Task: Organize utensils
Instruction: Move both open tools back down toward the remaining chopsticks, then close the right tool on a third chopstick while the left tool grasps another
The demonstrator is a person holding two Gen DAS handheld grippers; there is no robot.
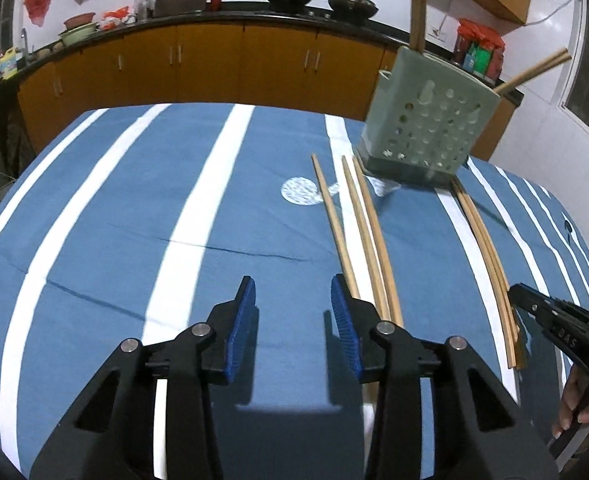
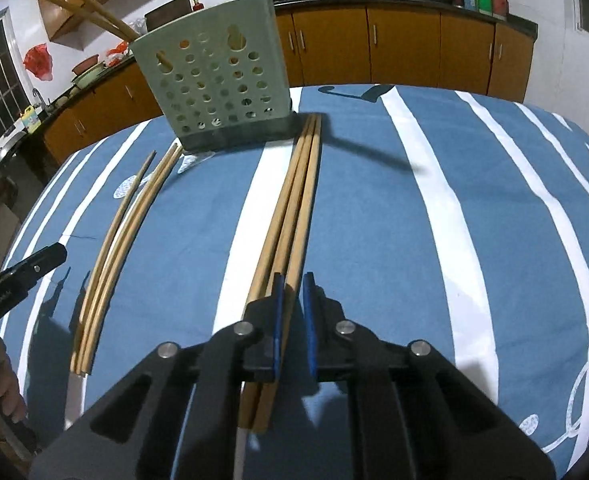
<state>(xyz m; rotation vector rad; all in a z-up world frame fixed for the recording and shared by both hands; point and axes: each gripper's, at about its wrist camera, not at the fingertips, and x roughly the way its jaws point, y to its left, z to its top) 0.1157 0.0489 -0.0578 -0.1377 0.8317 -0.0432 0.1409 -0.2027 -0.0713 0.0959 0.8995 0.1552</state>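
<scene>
Right gripper (image 2: 292, 308) low over the right chopstick bundle (image 2: 294, 208), pads narrowly apart around one stick; can't tell if they grip it. Left gripper (image 1: 292, 320) wide apart, empty, just left of the left chopstick group (image 1: 358, 224). Both groups lie on the striped tablecloth (image 1: 134, 220), pointing at the perforated green holder (image 1: 426, 128), which has chopsticks in it.

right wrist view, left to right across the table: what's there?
Left gripper → curved chopstick bunch → holder → straight chopstick bunch → right gripper, jaws nearly closed around one chopstick.
</scene>
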